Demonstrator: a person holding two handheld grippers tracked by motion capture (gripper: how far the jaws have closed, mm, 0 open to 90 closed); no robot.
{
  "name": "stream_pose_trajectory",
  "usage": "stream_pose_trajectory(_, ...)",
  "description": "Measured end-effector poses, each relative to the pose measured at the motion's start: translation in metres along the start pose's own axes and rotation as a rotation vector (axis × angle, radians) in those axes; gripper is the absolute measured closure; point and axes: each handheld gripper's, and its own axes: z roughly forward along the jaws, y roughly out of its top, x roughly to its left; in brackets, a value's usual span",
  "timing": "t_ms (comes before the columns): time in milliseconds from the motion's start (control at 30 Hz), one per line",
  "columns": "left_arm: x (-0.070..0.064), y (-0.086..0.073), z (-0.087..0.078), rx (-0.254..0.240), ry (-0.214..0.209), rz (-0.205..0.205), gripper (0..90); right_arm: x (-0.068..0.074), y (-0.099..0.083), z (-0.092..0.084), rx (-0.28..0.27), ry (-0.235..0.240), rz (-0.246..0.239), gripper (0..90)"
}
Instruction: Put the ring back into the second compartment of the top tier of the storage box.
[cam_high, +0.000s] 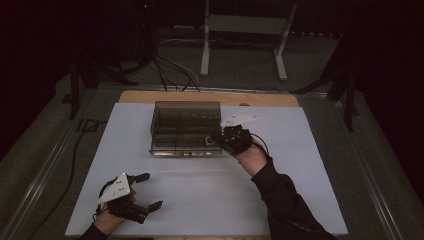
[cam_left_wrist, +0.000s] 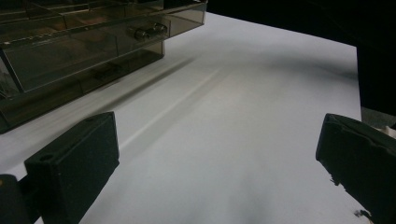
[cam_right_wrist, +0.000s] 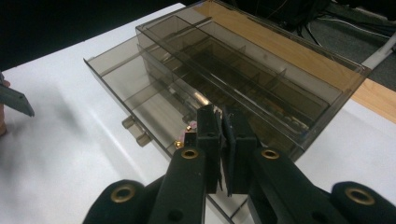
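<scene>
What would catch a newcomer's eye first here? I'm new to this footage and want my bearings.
A smoky, see-through drawer organizer sits toward the back of the white sheet, one drawer pulled slightly out. The right gripper is at its front right corner, jaws shut together over the open drawer's edge. The left gripper rests near the sheet's front left, jaws wide open and holding nothing.

This looks like a lab or recording room rather than a home: a white sheet (cam_high: 210, 195) covers a wooden tabletop (cam_high: 150, 96) under dim light, black cables (cam_high: 172, 75) trail across grey carpet (cam_high: 240, 65) behind it, and the white legs of a metal stand (cam_high: 245, 30) rise at the back (dark tripod-like supports (cam_high: 80, 75) stand at the sides), with nothing domestic around
</scene>
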Motion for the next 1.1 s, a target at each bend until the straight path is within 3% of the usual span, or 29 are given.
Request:
stream_pose_trajectory(467, 0.0, 0.0, 0.0, -0.001, -0.002, 0.006, 0.6, 0.008, 0.017, 0.021, 0.0, 0.018, -0.01, 86.6)
stream_pose_trajectory(1100, 0.001, -0.001, 0.0, 0.003, -0.007, -0.002, 0.6, 0.014, 0.024, 0.053, 0.027, 0.039, 0.001, 86.6)
